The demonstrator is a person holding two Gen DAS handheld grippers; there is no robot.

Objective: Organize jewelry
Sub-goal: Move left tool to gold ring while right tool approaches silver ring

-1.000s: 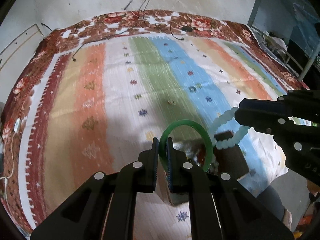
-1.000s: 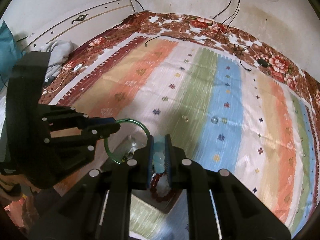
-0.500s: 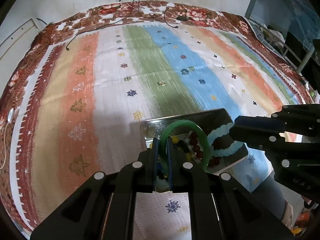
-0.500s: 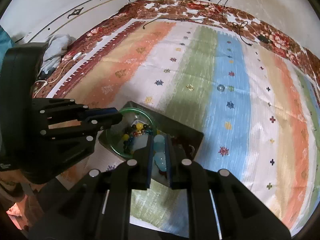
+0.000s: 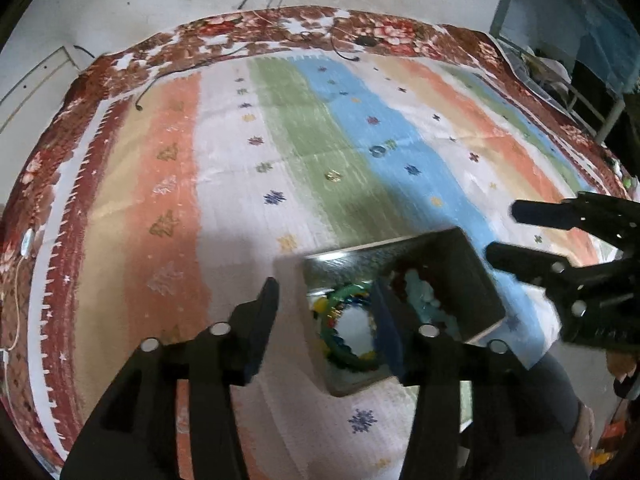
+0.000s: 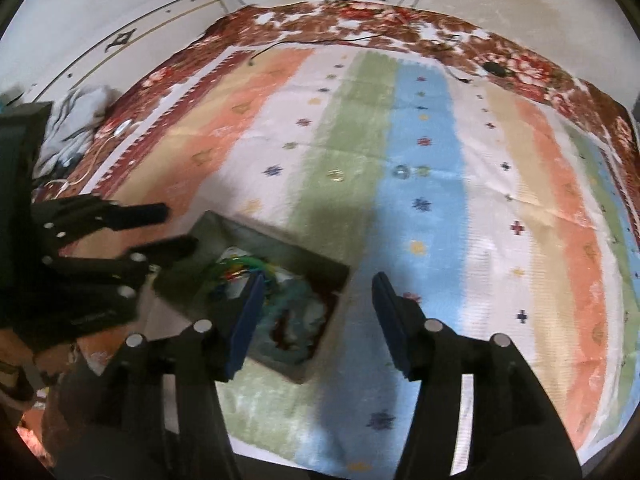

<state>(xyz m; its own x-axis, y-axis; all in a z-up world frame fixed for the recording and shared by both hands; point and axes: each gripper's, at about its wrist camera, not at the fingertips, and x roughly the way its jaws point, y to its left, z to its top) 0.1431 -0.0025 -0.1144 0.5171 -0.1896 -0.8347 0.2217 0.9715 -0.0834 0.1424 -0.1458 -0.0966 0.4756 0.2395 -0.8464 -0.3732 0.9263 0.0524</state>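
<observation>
So both claws are hovering right over the metal tray (image 5: 472, 264), which sits on the striped bedspread (image 5: 224, 184) near the front edge of the bed. The left claw (image 5: 326, 298) is spreading apart as we speak, nothing pinched between its pads. The green bangle (image 5: 352, 354) lies flat in the tray's left compartment, with a bunch of colourful beads around it. Same deal with the right claw (image 6: 318, 292): jaws opening, nothing between them. The pale blue bead bracelet (image 5: 420, 296) is down in the right compartment, on top of some dark red beads (image 5: 398, 276). It's pretty blurry in there, so I can't make out much more.

Further out on the bedspread, well apart from the tray, there's a small gold piece (image 6: 335, 175) on the green stripe and a clear ring-looking thing (image 6: 401, 171) on the blue stripe. Past that, the red floral border (image 6: 400, 20) with a few black cables (image 6: 320, 42) trailing over it, then the wall.
</observation>
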